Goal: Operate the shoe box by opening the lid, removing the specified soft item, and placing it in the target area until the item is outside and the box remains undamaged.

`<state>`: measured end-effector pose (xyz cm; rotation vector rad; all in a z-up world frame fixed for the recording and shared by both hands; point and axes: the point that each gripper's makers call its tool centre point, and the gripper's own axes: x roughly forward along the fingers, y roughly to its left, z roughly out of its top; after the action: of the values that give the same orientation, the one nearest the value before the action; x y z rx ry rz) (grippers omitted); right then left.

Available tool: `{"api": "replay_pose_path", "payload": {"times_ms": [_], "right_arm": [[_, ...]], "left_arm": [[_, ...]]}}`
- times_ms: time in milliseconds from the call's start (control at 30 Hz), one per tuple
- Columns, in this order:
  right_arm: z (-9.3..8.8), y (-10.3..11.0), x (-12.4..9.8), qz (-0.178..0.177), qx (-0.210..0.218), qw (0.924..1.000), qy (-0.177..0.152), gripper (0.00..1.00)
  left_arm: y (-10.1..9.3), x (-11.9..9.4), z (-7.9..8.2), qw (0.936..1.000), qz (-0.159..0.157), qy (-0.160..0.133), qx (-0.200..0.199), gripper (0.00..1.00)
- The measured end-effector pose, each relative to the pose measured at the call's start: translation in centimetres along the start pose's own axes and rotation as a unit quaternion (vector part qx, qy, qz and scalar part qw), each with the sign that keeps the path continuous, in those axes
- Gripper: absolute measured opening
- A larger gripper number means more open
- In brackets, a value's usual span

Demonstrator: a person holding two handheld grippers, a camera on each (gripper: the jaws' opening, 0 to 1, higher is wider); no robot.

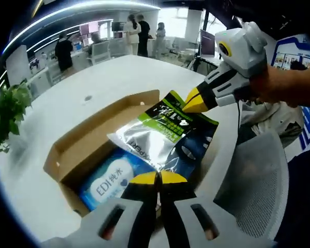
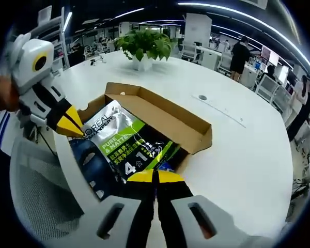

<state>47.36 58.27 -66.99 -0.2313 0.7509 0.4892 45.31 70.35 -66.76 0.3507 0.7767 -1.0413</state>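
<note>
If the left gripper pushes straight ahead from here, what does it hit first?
Probably nothing new: the left gripper looks already shut on the green and silver pouch. Straight on would likely just shove that pouch forward.

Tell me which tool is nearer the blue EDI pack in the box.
Left. The left tool grips the pouch right beside the blue pack; the right tool grips its far end.
</note>
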Motion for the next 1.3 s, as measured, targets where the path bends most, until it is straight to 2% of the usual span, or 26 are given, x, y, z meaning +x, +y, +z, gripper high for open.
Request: {"api": "replay_pose_path", "payload": {"times_ms": [200,400,733,967,1300], "right_arm": [[-0.8,-1.6,-1.5,-0.015,0.007,0.9998,-0.003,0.00],[-2.1,-3.6,-2.7,-0.030,0.020,0.9993,-0.007,0.00],[-4.0,-6.3,-4.5,-0.047,0.043,0.9978,-0.016,0.00],[-5.6,-8.5,-5.3,-0.058,0.056,0.9966,-0.015,0.00],[-6.9,-11.1,-5.9,-0.069,0.066,0.9954,-0.013,0.00]], "left_arm": [[-1.6,0.9,1.3,0.9998,-0.009,-0.004,0.015,0.00],[-3.3,2.5,2.8,0.9983,-0.020,0.004,0.055,0.00],[-5.6,5.0,4.5,0.9952,-0.037,0.018,0.089,0.00],[-6.9,7.3,5.4,0.9914,-0.051,0.030,0.117,0.00],[-7.8,9.8,6.9,0.9898,-0.059,0.032,0.126,0.00]]}}
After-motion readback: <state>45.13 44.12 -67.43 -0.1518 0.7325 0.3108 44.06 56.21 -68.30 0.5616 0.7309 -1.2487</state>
